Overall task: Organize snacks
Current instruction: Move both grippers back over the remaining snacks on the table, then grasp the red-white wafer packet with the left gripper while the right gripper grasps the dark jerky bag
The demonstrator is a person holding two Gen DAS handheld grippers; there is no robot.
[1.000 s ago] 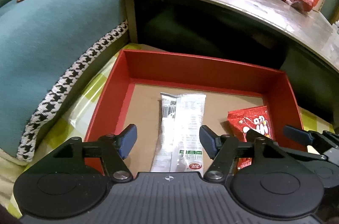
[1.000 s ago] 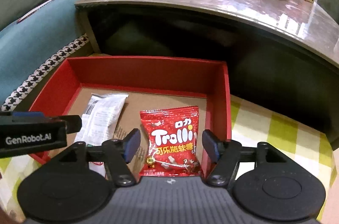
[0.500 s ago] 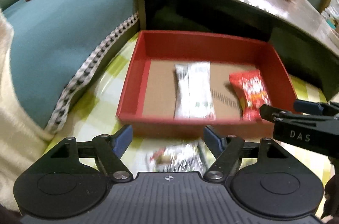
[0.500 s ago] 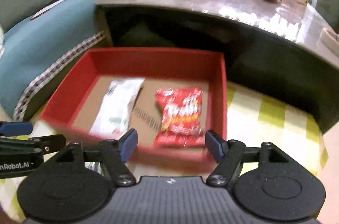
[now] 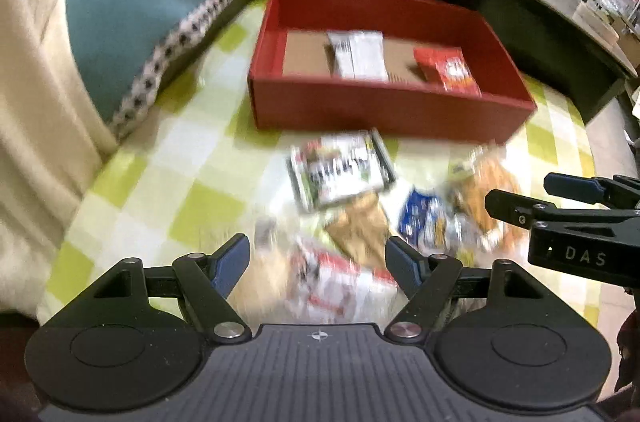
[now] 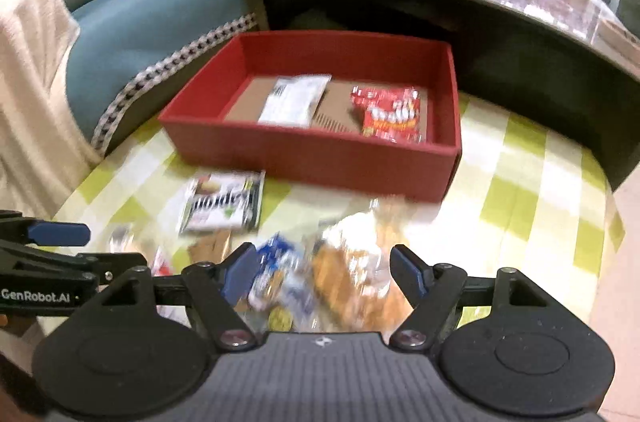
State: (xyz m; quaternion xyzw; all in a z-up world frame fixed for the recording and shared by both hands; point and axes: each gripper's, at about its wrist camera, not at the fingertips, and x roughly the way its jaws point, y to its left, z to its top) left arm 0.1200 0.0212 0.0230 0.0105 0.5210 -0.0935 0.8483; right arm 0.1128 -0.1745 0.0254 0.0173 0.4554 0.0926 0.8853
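Snack packets (image 6: 288, 282) lie loose on the checked cloth, lower centre of frame, below the red box (image 6: 312, 158). Judged light, crinkly, slippery: pinch a sealed edge. Left gripper (image 5: 318, 258) and right gripper (image 6: 322, 268): fingers apart, just been opening, clamping nothing.

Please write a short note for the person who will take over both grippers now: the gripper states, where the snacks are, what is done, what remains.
Left gripper: open, empty, jaws have just been opening, above the loose snacks.
Right gripper: open, empty, jaws have just been opening, above the blue packet and orange bag.
Red box: on the checked cloth, holds a white packet and a red candy bag.
Done: two snacks are in the box.
Left: the pile in front of the box, including the black-and-white packet. The pile is blurred, so the count is unclear.
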